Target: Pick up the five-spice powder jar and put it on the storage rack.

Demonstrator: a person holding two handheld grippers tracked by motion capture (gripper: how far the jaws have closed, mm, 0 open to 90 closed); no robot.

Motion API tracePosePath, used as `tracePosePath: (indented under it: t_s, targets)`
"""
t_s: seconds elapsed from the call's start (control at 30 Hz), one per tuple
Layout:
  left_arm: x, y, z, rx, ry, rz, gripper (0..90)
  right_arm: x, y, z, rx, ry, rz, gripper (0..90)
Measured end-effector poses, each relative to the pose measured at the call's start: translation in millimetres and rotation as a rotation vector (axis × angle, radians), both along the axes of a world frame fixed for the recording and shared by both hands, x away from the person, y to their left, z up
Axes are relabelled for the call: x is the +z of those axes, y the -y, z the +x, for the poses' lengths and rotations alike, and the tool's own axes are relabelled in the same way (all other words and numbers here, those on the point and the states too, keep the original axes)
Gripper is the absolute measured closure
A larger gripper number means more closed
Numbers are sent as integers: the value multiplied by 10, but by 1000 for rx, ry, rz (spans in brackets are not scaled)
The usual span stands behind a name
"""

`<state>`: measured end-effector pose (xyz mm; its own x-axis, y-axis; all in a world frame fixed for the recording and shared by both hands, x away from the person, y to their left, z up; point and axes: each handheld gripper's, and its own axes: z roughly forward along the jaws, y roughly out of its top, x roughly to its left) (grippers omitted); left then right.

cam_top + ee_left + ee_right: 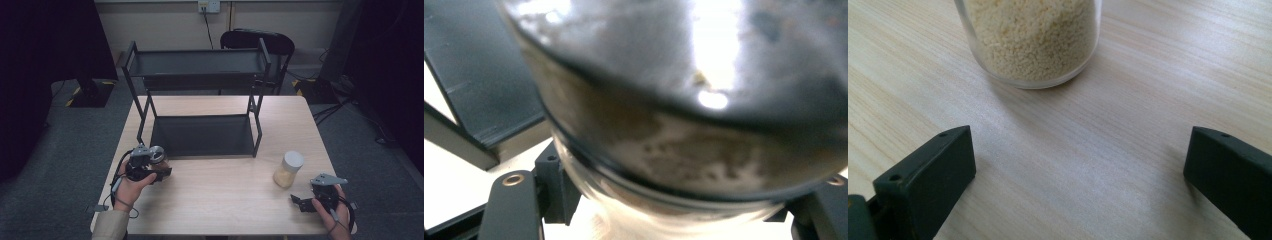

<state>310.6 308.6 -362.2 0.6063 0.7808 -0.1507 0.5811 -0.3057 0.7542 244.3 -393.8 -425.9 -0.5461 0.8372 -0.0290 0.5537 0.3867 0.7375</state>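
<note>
While the left hand-held gripper (664,210) clamps a jar (684,115), no label is legible.

Dim room; glare, blur (left gripper view).

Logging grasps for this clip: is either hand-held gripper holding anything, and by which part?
The left hand-held gripper holds a dark-lidded jar, jaws on its glass body below the lid. The right hand-held gripper is open, short of the grain jar.
</note>
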Motion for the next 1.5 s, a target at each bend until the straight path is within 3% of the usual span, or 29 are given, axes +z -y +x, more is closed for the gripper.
tracePosePath:
  t_s: [0.7, 1.5]
  targets:
    - [289, 119, 244, -40, -9, 0, 297, 0, -2, -1, -1, 0, 0, 0]
    - [674, 233, 431, -31, 15, 20, 298, 1, -5, -4, -3, 0, 0, 0]
